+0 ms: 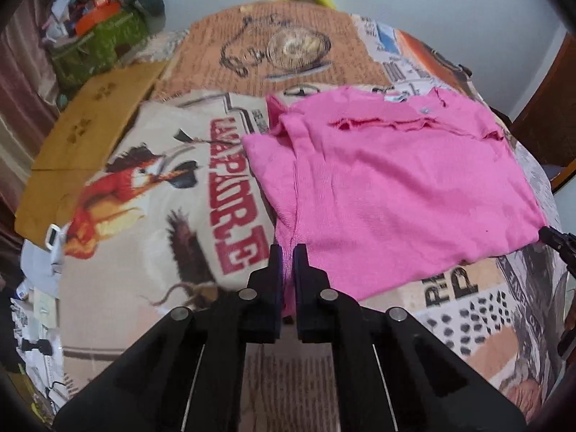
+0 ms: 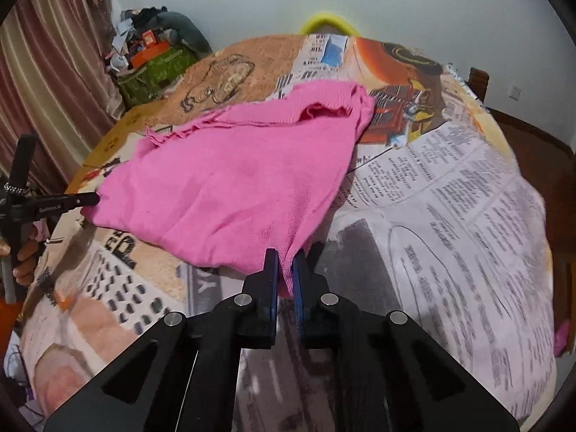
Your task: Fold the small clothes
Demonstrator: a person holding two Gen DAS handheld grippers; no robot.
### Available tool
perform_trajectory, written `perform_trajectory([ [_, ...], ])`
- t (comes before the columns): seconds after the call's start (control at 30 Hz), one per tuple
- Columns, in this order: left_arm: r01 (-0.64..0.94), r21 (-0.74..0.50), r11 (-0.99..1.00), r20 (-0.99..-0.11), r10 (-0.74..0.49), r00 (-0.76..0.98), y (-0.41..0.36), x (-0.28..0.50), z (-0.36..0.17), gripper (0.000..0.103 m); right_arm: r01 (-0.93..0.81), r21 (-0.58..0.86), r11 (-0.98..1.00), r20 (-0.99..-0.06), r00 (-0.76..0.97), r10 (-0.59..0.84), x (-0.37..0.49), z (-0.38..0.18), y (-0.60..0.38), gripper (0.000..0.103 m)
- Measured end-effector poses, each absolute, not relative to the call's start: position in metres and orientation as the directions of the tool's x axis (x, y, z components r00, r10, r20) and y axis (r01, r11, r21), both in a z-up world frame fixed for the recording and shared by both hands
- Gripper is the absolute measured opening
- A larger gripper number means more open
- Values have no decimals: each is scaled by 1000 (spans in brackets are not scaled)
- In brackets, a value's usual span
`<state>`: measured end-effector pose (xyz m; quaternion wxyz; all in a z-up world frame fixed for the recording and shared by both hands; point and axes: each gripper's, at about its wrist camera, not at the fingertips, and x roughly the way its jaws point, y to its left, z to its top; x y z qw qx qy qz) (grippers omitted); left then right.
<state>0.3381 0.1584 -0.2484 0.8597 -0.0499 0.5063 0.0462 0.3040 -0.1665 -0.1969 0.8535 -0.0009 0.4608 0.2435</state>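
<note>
Pink knit garment (image 1: 396,180), spread on the printed bedcover (image 1: 162,216), is light, limp and prone to sag, so we hold it at its near hem corners, with left gripper (image 1: 287,259) and right gripper (image 2: 285,262) each clamped on cloth.

The left gripper (image 1: 287,252) is a matte black plastic two-finger tool with flat, blocky fingers (image 1: 305,270) lined on their inner faces with dark blue pads. Four round silver pin heads (image 1: 247,293) mark the pivots of its angular linkage arms, which have slot-shaped cut-outs and thin pale edge lines. The right gripper (image 2: 286,255) is built the same way, black with blue inner pads and four silver pivot pins (image 2: 328,299). Seen from the right wrist view, the left tool's slim black finger carries small white lettering, too small to read, and the hand (image 2: 25,252) on its black handle wears a beaded bracelet (image 2: 16,189).
</note>
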Motion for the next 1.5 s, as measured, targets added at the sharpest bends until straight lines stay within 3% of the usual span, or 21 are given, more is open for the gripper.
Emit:
perform_trajectory([
  [0.57,-103,-68,992,-903,-18,430,154,248,-252,5,-387,250,888,-801,433,414,233,-195,-194,6],
  [0.83,-132,30,991,-898,85,432,160,240,-248,6,-392,203,897,-816,439,376,223,-198,-196,6],
  [1.0,-161,34,986,-868,109,484,172,250,-227,22,-371,184,910,-792,493,360,232,-185,-205,8],
  [1.07,-168,39,985,-857,119,502,174,260,-221,32,-377,173,910,-788,500,358,235,-184,-203,14],
  [1.23,-155,64,986,-849,135,511,168,290,-214,37,-413,158,897,-775,512,372,251,-182,-188,26],
  [1.5,-54,64,997,-844,83,530,133,337,-220,47,-485,148,862,-769,492,408,283,-187,-155,26],
])
